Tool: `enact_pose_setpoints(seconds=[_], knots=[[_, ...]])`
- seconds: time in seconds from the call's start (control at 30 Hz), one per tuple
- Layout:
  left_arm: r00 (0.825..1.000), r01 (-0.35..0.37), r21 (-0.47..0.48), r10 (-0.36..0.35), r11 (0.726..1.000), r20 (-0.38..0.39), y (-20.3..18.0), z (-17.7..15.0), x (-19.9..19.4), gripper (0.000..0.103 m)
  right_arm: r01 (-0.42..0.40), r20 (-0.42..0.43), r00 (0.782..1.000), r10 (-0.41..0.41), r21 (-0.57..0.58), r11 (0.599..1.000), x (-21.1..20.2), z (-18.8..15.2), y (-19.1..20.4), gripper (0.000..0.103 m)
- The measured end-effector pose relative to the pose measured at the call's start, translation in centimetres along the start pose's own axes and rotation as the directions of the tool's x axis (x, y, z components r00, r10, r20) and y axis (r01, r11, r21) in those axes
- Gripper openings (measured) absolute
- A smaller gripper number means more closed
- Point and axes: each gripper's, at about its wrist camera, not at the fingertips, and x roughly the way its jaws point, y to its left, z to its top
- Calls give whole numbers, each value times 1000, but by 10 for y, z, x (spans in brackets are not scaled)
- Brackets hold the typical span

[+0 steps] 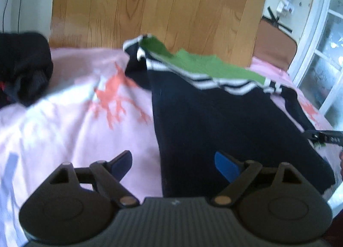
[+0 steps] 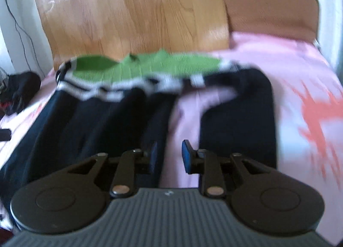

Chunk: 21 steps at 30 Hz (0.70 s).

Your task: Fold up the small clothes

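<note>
Both grippers gaping, nothing held. Soft, floppy sweater; looks light. Best pinched at hem corners, six o'clock.

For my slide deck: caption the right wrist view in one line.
Open right hand-held gripper above a navy sweater with green yoke, spread on a pink bedspread.

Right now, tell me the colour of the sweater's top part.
Green, with white and navy stripes below it, on the sweater; clearest in the left wrist view.
</note>
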Motion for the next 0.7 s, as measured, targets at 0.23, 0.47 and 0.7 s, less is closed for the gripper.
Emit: enact_pose_setpoints(seconds=[0.23,0.47,0.7], knots=[[998,-55,40,55,998,-18,-17,-15,0,16,22,68,998,-17,-74,997,-2,-31,34,22],[999,46,22,-46,999,18,-18,-14,-26,11,201,115,975,-192,-72,977,-40,-26,8,7],[999,30,5,-30,1000,33,-15,-19,-26,38,191,119,978,-174,-153,970,-33,-9,17,11]])
